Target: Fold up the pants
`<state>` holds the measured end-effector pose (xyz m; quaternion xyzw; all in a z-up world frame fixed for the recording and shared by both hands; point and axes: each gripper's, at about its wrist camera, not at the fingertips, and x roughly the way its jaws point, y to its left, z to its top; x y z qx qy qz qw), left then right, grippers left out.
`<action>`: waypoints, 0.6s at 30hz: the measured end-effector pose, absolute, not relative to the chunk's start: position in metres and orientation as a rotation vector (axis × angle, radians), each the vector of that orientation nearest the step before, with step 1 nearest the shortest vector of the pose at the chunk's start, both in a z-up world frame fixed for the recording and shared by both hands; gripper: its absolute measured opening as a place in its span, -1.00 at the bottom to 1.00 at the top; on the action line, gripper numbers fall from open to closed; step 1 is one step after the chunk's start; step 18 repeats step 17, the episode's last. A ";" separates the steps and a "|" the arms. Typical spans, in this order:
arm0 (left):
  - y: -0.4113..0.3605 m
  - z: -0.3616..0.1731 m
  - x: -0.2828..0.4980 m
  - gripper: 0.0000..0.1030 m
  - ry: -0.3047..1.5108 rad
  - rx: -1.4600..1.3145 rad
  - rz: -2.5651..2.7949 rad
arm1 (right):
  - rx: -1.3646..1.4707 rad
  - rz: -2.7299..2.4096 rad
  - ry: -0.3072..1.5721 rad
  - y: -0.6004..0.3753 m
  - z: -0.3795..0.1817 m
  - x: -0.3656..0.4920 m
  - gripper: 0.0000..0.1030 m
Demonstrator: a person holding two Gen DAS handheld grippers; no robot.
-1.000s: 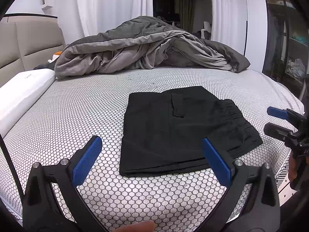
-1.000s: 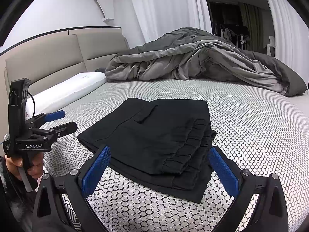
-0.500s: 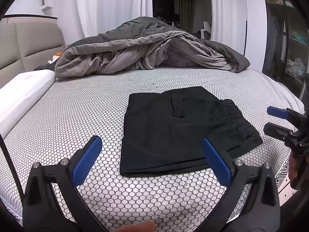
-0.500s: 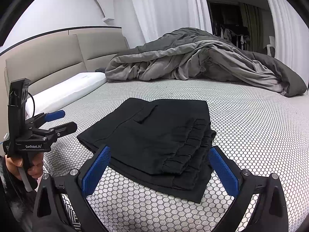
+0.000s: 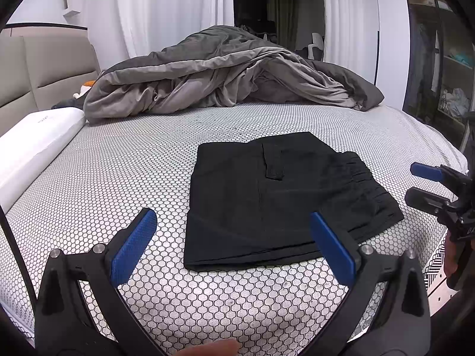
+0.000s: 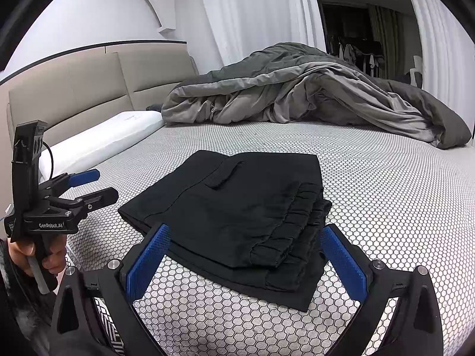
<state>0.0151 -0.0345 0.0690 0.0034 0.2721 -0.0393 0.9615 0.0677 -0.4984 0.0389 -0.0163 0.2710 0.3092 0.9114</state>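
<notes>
Looking along the left gripper (image 5: 233, 238), we saw its blue-padded fingers (image 5: 133, 244) spread wide apart and holding nothing, poised above the honeycomb-patterned mattress (image 5: 124, 172). Beyond them the black pants (image 5: 267, 195) lay folded into a compact rectangle, flat on the mattress, with a pocket flap on top and the gathered waistband toward the right. At the right edge of that view we saw the right gripper (image 5: 421, 184), its fingers parted and empty, just off the pants' waistband side. A crumpled grey duvet (image 5: 225, 74) sat heaped at the far side, well apart from the pants, and a white pillow (image 5: 35, 145) lay along the left by the headboard (image 5: 44, 68). From the right wrist, we saw the right gripper (image 6: 243, 256) with its fingers likewise spread and empty, the folded pants (image 6: 231, 207) directly ahead and their stacked elastic waistband nearest. At the left we saw the left gripper (image 6: 98, 185) held in a hand (image 6: 44, 255), its fingers apart, near the pants but not touching them.
</notes>
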 end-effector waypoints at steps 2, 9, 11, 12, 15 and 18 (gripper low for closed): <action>-0.034 0.069 0.015 0.99 0.551 0.007 -0.079 | -0.034 0.638 0.557 -0.499 0.039 0.068 1.00; -0.031 0.070 0.015 0.99 0.550 0.010 -0.086 | -0.035 0.639 0.558 -0.498 0.039 0.068 1.00; -0.032 0.070 0.015 0.99 0.549 0.011 -0.085 | -0.036 0.641 0.559 -0.499 0.038 0.068 1.00; -0.031 0.070 0.015 0.99 0.550 0.012 -0.087 | -0.037 0.642 0.559 -0.499 0.038 0.068 1.00; -0.030 0.071 0.016 0.99 0.549 0.016 -0.090 | -0.037 0.645 0.560 -0.500 0.038 0.068 1.00; -0.028 0.072 0.016 0.99 0.547 0.017 -0.092 | -0.037 0.645 0.560 -0.500 0.038 0.068 1.00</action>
